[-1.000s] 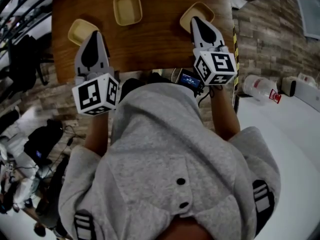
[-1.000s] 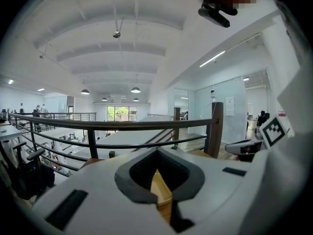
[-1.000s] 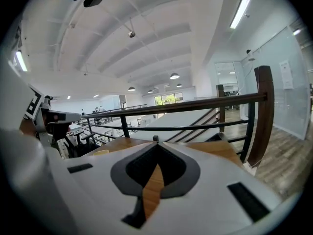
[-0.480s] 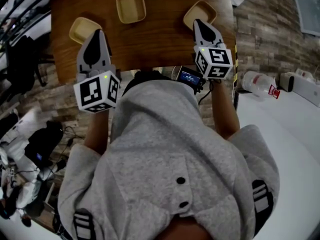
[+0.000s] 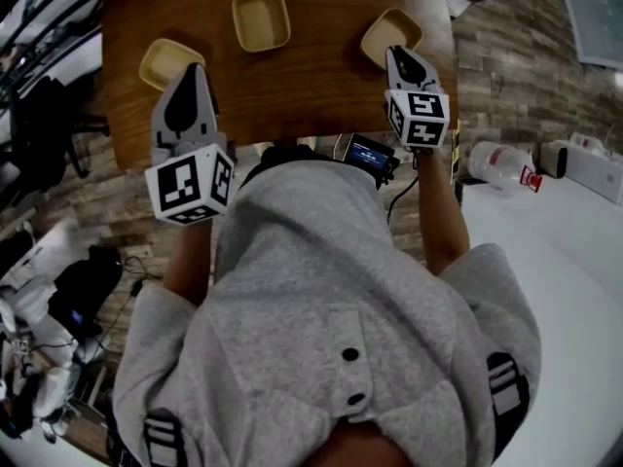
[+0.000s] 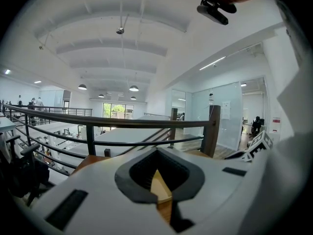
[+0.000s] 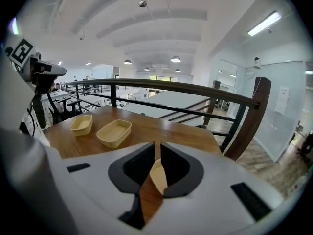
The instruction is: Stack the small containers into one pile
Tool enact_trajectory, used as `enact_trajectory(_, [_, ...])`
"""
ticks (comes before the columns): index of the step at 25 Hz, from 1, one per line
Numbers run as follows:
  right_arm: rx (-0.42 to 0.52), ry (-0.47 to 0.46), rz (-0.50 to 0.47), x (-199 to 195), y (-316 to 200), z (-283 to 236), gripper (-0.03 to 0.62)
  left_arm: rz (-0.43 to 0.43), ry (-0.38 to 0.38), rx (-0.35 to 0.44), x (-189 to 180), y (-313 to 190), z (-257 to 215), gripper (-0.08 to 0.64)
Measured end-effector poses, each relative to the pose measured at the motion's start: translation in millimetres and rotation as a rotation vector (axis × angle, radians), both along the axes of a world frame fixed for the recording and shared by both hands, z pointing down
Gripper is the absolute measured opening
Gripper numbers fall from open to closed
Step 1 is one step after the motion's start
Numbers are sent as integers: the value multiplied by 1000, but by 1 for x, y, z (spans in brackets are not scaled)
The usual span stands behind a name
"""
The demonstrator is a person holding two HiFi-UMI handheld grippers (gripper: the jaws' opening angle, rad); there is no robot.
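3 small tan containers sit apart on the wooden table (image 5: 311, 95), none nested yet: left container (image 5: 167, 61), middle container (image 5: 261, 17), right container (image 5: 391, 33). Vs 1 s ago they keep the same layout w/ each other, so no stacking progress.

What changes: R gripper (image 5: 398, 53) has reached fwd. Its marker cube (image 5: 419, 118) is now farther out over the table edge, and its tip is at the near rim of the right container. L gripper (image 5: 193, 70) barely shifts; its tip sits just by the near rim of the left container.

Jaws: both narrow, tips abt together, nothing held. L gripper view shows only a thin wedge betw. the jaws, w/ tan container wall and wood seen through it below. R gripper view shows the same thin slit, w/ a bit of the right container's rim through it. The middle container (image 7: 114, 132) and left container (image 7: 81, 124) lie off to its left.

My read: approach phase, R side leading. Jaws must open before either takes a rim. 1st pick is prob. the right container, then onto the middle 1.
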State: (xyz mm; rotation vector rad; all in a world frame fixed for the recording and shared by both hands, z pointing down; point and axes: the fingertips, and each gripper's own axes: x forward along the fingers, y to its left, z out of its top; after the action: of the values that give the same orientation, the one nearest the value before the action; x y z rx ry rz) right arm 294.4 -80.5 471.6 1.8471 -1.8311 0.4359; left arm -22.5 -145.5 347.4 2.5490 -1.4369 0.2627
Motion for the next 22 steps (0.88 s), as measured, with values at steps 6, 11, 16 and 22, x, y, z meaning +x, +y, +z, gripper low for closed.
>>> enact_trajectory(6, [-130,58,-15,11,4,45,68,-7,1,-5,-8,-2,1,12])
enact_trajectory(11, [-204,63,-57,5,4,70,87,-7,-4,-6,-14,-5,0,12])
enact_trajectory(16, [-263,78,-98,1,-6,90,91,-15,-6,-15,-18,-14,3,12])
enact_trajectory(22, [-342,118,-139,-8,-8,108,92,-26,-8,-32,-29,-19,7,12])
